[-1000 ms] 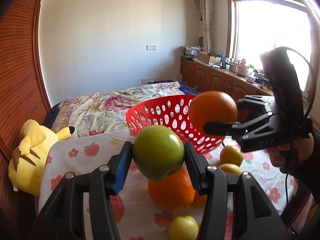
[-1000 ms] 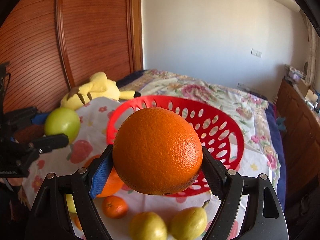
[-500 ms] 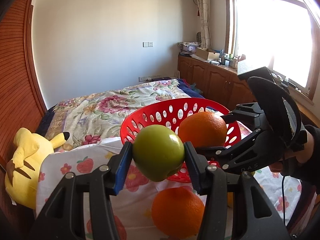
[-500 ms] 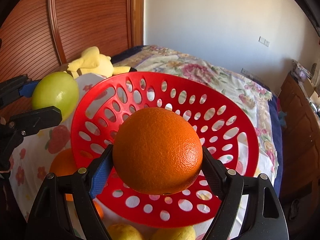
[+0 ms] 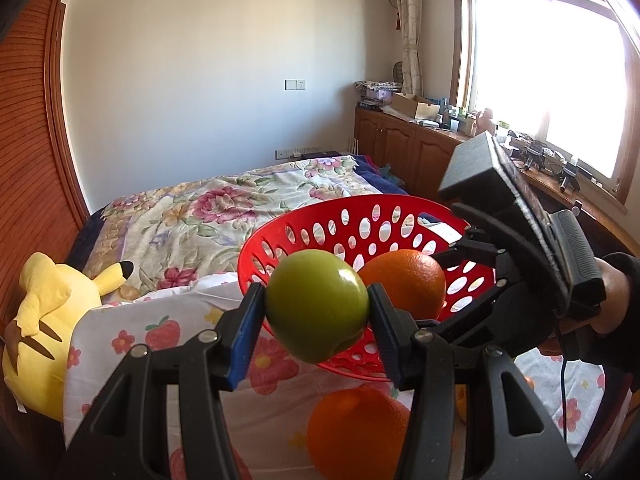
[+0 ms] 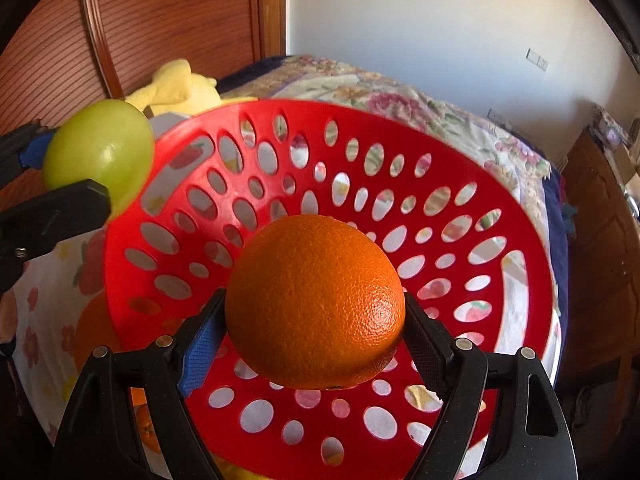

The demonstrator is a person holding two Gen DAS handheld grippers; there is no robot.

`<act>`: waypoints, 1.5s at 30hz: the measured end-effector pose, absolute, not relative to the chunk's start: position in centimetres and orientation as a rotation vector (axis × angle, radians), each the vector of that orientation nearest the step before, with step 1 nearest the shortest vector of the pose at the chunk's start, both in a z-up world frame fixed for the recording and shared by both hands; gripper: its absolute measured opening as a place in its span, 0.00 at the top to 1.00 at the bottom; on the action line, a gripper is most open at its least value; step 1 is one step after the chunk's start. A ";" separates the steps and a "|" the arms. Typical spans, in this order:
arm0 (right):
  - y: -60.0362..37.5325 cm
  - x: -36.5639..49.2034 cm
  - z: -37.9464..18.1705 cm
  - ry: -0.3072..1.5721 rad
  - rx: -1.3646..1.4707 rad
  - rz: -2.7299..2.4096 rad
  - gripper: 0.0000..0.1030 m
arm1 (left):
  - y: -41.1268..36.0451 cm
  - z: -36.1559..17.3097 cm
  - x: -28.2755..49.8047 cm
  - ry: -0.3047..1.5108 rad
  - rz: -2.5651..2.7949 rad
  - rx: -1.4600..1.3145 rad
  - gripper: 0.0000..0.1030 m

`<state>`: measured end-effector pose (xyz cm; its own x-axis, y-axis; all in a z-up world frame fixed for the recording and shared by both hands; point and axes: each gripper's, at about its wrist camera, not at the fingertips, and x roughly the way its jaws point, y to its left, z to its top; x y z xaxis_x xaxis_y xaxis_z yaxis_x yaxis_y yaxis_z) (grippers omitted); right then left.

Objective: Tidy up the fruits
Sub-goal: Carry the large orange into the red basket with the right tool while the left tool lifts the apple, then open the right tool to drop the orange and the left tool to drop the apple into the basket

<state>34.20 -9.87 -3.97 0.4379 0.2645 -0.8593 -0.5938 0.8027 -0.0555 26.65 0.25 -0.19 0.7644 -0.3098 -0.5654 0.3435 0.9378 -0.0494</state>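
A green apple (image 5: 316,306) is clamped in my left gripper (image 5: 316,312), hanging just outside the near left rim of the red perforated basket (image 5: 400,210). The same apple (image 6: 100,156) shows at the upper left of the right wrist view. My right gripper (image 6: 316,316) is shut on a large orange (image 6: 316,300), held low inside the red basket (image 6: 520,220) above its floor. In the left wrist view that orange (image 5: 408,280) sits inside the bowl with the right gripper's black body behind it. Another orange (image 5: 356,432) lies on the cloth below the basket.
A white strawberry-print cloth (image 5: 132,328) covers the near surface, over a floral bedspread (image 5: 224,208). A yellow plush toy (image 5: 44,320) lies at the left by the wooden panel. Small oranges (image 6: 148,428) peek out under the basket. A person's hand (image 5: 612,296) holds the right gripper.
Both grippers have come forward to the basket. The right one tipped downward and sank with its orange into the bowl; the left carried the apple up to the rim.
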 end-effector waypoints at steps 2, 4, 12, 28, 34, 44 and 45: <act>-9.9 34.4 -4.3 0.995 -0.372 0.548 0.18 | 0.3 -0.3 26.7 0.604 -0.355 0.057 0.51; -10.1 34.6 -4.4 1.001 -0.352 0.556 0.18 | 0.3 -0.4 26.7 0.606 -0.352 0.056 0.51; -10.9 35.9 -4.5 1.040 -0.291 0.543 0.17 | 0.1 -0.6 26.6 0.612 -0.355 0.058 0.51; -14.4 33.0 -0.3 0.890 -0.185 0.511 0.14 | -3.0 -2.8 27.8 0.701 -0.386 0.111 0.50; -15.8 32.2 0.4 0.854 -0.163 0.495 0.14 | -4.1 -3.5 28.5 0.728 -0.363 0.135 0.49; -16.9 30.0 1.2 0.813 -0.147 0.497 0.14 | -3.8 -2.7 27.3 0.698 -0.356 0.111 0.49; -17.0 29.6 1.3 0.806 -0.144 0.494 0.14 | -3.7 -2.5 26.8 0.690 -0.357 0.105 0.48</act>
